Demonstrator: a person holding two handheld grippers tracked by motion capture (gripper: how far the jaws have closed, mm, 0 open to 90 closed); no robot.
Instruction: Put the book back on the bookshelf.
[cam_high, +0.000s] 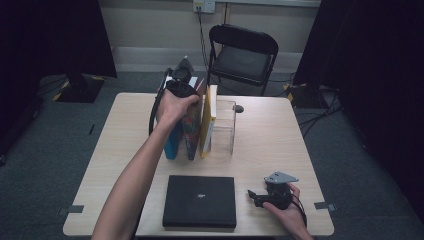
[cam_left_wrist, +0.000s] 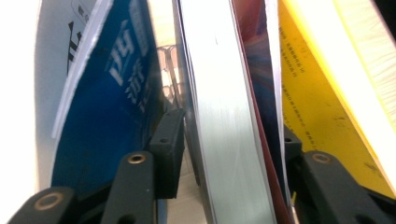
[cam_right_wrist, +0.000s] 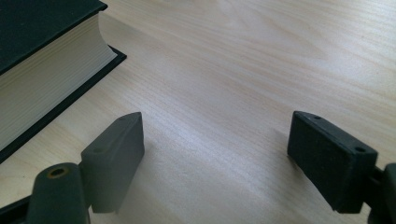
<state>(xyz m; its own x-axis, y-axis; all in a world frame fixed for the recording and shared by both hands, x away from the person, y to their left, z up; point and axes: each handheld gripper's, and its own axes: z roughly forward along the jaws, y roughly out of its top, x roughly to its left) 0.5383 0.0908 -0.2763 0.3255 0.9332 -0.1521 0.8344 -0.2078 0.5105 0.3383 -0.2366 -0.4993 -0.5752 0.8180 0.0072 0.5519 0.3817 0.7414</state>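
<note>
Three books stand upright in a row at the table's middle: a blue book (cam_high: 171, 145), a dark red book (cam_high: 190, 135) and a yellow book (cam_high: 208, 120) that leans on a clear plastic stand (cam_high: 226, 130). My left gripper (cam_high: 181, 90) reaches down onto their tops. In the left gripper view its jaws straddle the dark red book (cam_left_wrist: 224, 116), with a thin gap at the left pad (cam_left_wrist: 168, 144); the blue book (cam_left_wrist: 112, 102) and the yellow book (cam_left_wrist: 322, 102) flank it. My right gripper (cam_high: 252, 196) rests open on the table beside a flat black book (cam_high: 200, 201).
In the right gripper view the black book (cam_right_wrist: 42, 70) lies left of the open right gripper (cam_right_wrist: 215, 140) on bare wood. The table (cam_high: 270, 145) has free room at its right and left sides. A black folding chair (cam_high: 243, 52) stands behind it.
</note>
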